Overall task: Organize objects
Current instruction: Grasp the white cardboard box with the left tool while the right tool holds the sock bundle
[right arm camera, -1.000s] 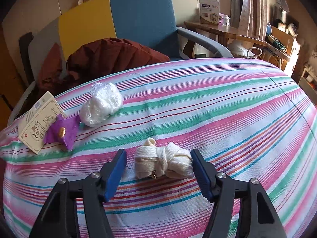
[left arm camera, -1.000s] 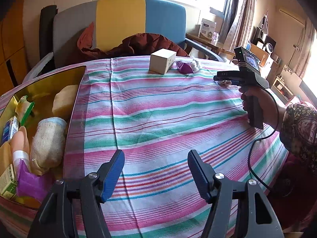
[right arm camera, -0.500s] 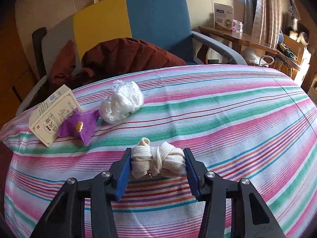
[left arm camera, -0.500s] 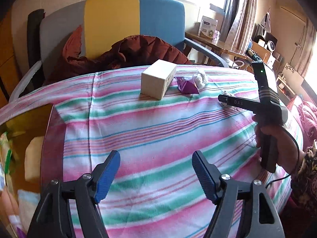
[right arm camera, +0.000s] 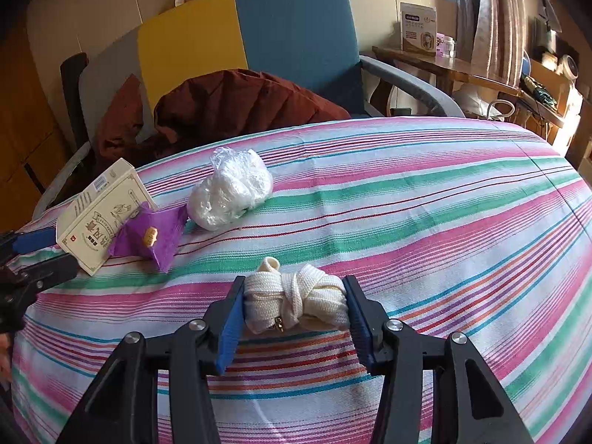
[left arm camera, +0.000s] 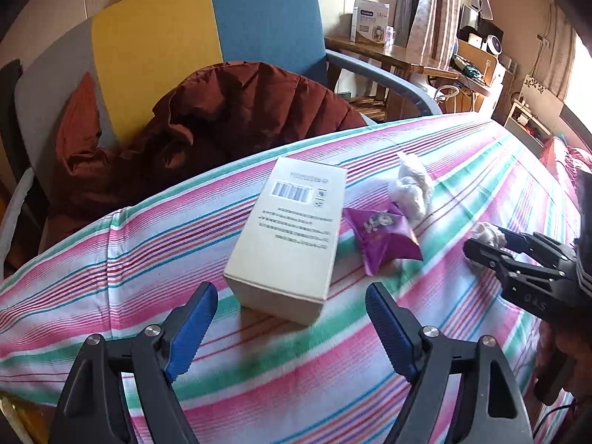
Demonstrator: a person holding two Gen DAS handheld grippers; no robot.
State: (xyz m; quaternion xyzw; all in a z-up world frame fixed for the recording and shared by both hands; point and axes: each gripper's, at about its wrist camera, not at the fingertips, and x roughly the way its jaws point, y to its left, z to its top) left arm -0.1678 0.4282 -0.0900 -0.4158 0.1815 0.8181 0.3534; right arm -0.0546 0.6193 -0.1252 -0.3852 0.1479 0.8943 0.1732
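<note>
The cream knitted bundle point(right arm camera: 296, 301) sits squeezed between the blue pads of the right tongs point(right arm camera: 294, 309), resting on the striped tabletop point(right arm camera: 425, 222), gripped but not yet lifted as far as I can see. Over on the other side, the left tongs point(left arm camera: 292, 327) hang spread wide with nothing between them, their jaws having just been opening, lined up just short of the cream box point(left arm camera: 288, 236). So 1 item is in hand, and at least 3 more wait on the cloth: that box, the purple packet point(left arm camera: 381, 238) touching its side, and the white plastic-wrapped wad point(right arm camera: 229, 188) just beyond. No container shows in either view, so I'd judge plenty is left to sort. The cloth is pink, green and white stripes, slightly rumpled. Behind it, a yellow-and-blue armchair point(right arm camera: 240, 37) holds a dark red jacket point(right arm camera: 240, 107), with a cluttered wooden desk by the curtained window.
</note>
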